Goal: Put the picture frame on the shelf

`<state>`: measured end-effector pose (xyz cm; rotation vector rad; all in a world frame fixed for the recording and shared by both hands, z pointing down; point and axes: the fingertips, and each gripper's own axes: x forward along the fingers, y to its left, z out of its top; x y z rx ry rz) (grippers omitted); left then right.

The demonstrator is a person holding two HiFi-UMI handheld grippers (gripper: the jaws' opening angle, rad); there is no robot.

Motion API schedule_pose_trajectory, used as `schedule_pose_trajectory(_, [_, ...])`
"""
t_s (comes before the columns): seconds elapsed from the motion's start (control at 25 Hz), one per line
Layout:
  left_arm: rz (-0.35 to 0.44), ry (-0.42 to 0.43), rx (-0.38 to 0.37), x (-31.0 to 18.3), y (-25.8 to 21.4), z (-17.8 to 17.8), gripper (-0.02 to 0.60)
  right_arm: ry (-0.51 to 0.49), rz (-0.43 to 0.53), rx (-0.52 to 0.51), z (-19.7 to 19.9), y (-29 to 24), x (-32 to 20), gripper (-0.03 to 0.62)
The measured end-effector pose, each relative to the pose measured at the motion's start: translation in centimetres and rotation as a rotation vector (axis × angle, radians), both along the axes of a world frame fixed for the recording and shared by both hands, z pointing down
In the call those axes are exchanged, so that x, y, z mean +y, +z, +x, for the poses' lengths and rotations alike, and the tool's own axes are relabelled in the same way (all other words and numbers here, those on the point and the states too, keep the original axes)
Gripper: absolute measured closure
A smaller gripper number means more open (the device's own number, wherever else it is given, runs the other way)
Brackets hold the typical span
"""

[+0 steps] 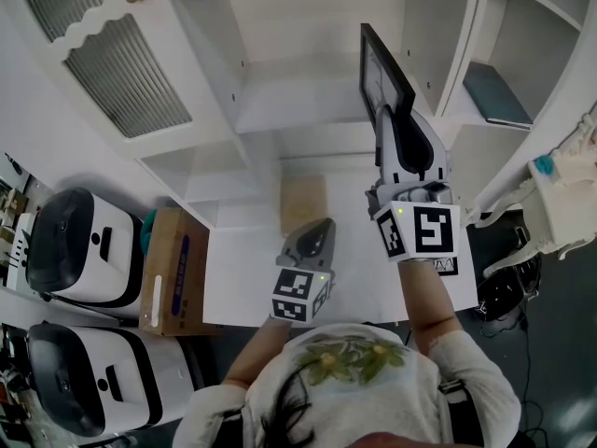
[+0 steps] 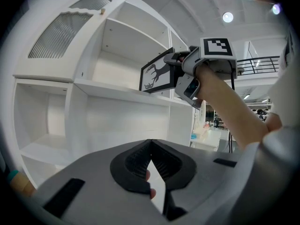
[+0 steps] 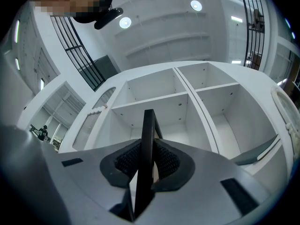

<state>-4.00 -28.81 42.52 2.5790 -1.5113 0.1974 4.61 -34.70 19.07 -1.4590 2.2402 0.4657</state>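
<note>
Head view looks steeply down from above the person onto the white shelf unit [image 1: 289, 110]. Left gripper view sits lower and farther back, facing up at the same shelf unit and the right gripper [image 2: 174, 73]. Right gripper view looks past the picture frame [image 3: 146, 144], close into those compartments.

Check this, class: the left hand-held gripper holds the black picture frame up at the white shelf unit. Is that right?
No: the right hand-held gripper holds the black picture frame up at the white shelf unit, as the right gripper view shows.
</note>
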Motion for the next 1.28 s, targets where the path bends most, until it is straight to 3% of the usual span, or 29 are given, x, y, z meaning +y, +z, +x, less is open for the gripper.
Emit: schedule_pose_trajectory(1.28, [-0.028,-0.025,0.007,-2.0,1.3,-0.3,0.554,-0.038,-0.058,-0.009,-0.5,0.3,-3.7,0.517])
